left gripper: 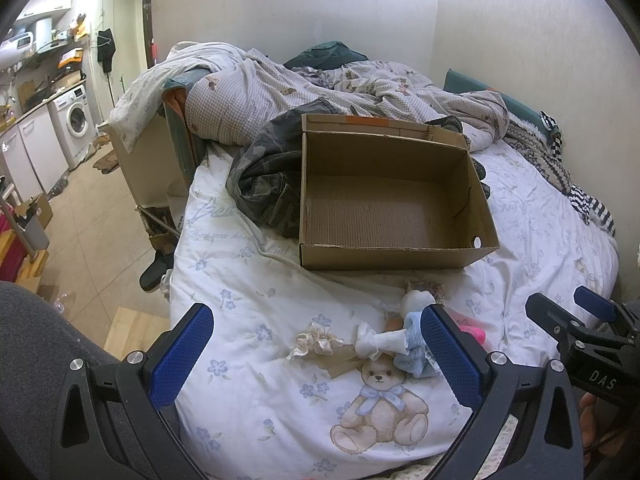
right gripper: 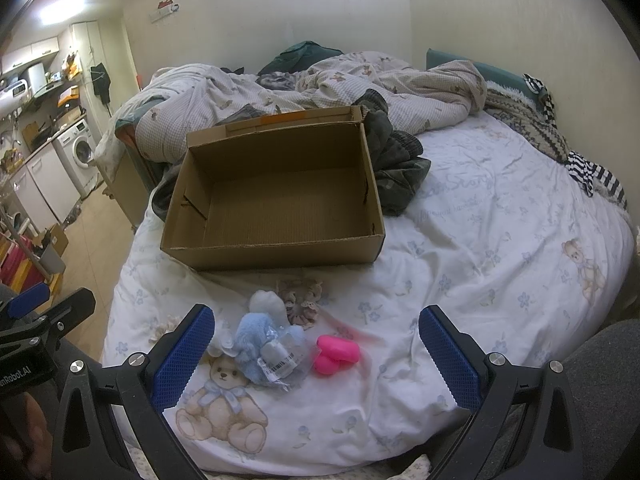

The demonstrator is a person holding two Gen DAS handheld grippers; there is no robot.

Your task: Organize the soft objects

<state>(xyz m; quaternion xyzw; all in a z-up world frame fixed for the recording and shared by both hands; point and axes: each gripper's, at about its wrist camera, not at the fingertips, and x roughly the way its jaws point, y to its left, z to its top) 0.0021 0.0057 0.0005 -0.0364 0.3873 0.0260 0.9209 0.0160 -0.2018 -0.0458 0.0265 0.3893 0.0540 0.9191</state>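
Observation:
An empty cardboard box (left gripper: 392,200) (right gripper: 276,196) stands open on the bed. In front of it lie small soft things: a blue plush toy (right gripper: 264,348) (left gripper: 414,338), a white puff (right gripper: 268,305) (left gripper: 418,302), a patterned scrunchie (right gripper: 302,300), a pink soft item (right gripper: 336,354) (left gripper: 474,332) and a cream lace scrunchie (left gripper: 320,342). My left gripper (left gripper: 318,354) is open above the cream scrunchie and blue toy, holding nothing. My right gripper (right gripper: 316,354) is open above the blue toy and pink item, holding nothing.
A crumpled checked duvet (left gripper: 280,92) and dark camouflage clothing (left gripper: 264,184) lie behind and beside the box. Striped knitwear (right gripper: 560,148) lies along the right wall. The bed's left edge drops to a tiled floor (left gripper: 92,220) with a washing machine (left gripper: 76,120).

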